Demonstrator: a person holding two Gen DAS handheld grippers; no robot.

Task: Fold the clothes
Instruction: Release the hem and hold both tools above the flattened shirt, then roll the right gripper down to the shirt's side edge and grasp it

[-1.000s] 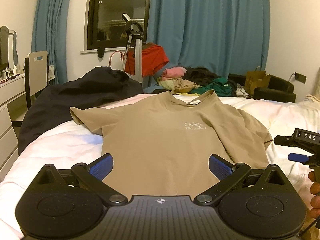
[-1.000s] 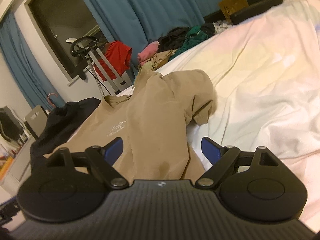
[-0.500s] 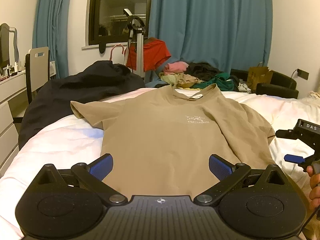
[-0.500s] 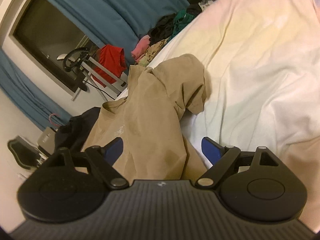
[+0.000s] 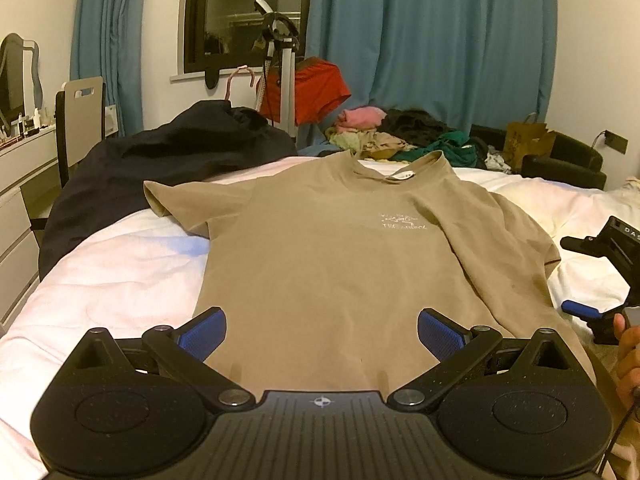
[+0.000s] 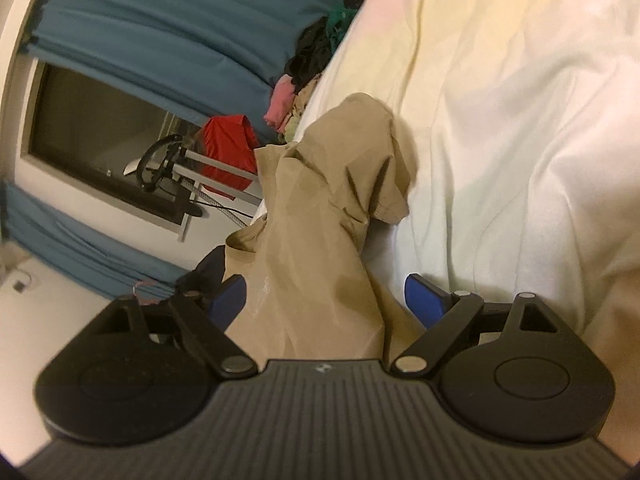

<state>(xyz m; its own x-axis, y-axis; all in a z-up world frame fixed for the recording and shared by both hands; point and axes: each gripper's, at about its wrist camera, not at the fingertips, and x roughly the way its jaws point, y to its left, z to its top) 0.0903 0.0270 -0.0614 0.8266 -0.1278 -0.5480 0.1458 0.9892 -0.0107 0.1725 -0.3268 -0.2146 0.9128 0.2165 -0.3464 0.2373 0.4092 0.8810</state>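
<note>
We are holding the left gripper [image 5: 322, 330] at the near edge of the bed [image 5: 120, 276], its blue pads spread wide over the hem of the tan T-shirt [image 5: 332, 264] and pinching nothing. We are creeping it closer and lower than a second ago, so the shirt is filling more of the left wrist view. The right gripper [image 6: 326, 300] is also spread and gripping nothing, and we are rolling it hard over: the window and curtains are now tipping almost sideways in its view, and the shirt's side seam is sitting between its pads. Farther on, the shirt is lying flat and face up across the bed, collar toward the far edge, left sleeve spread, right sleeve [image 6: 380, 168] bunched. We are judging that both grippers are lining up for a grasp along the shirt's near and right edges. A dark garment [image 5: 168, 160] is lying at the far left corner.
</note>
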